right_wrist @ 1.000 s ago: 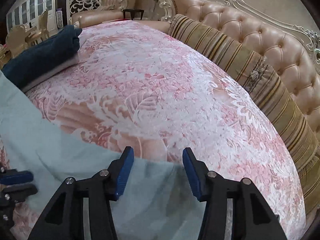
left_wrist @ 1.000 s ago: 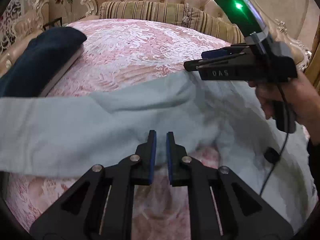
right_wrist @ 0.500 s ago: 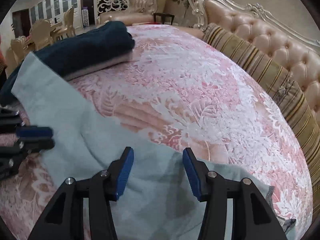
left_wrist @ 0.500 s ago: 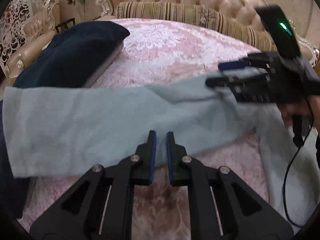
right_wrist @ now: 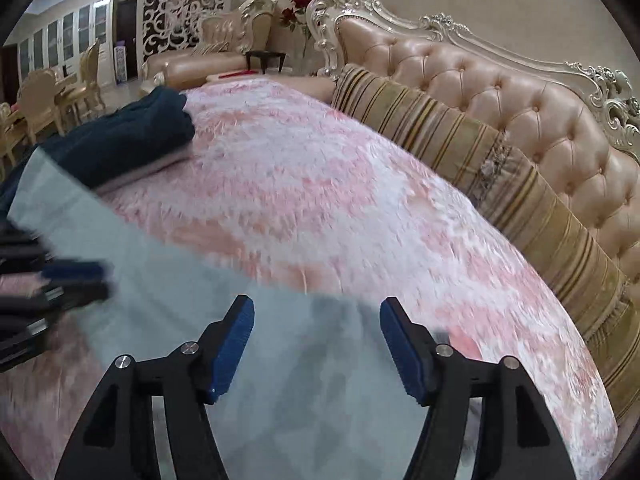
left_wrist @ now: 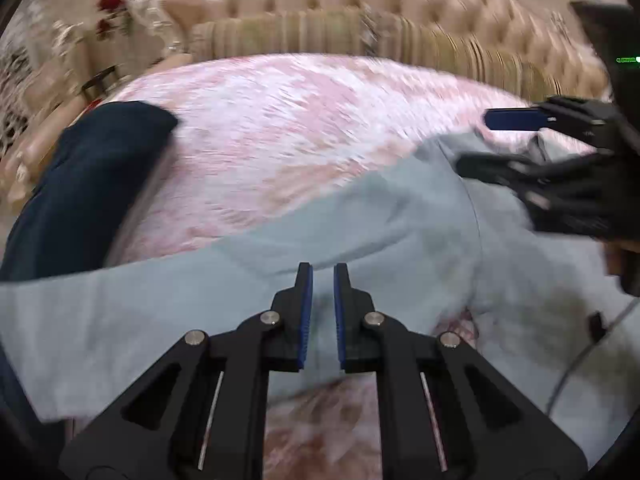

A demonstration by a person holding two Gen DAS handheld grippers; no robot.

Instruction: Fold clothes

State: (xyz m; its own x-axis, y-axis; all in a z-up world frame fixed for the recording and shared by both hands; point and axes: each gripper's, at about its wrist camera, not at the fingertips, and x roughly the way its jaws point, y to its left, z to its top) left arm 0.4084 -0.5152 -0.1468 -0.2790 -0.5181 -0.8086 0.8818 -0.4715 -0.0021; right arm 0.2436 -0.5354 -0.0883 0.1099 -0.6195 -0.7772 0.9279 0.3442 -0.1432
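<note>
Since half a second ago the right gripper has swung off the light blue garment's upper edge, and the cloth now bunches up toward it. One light blue garment is in play, stretched across the pink floral cover; its long axis runs crosswise ahead of the left gripper, from that tool's far left up to its right. One folded dark blue stack lies well off to its left. Left gripper: narrow gap, pinching the garment's near edge. Right gripper: spread wide, empty, with cloth beneath it. No lettering is readable; both views are blurred.
</note>
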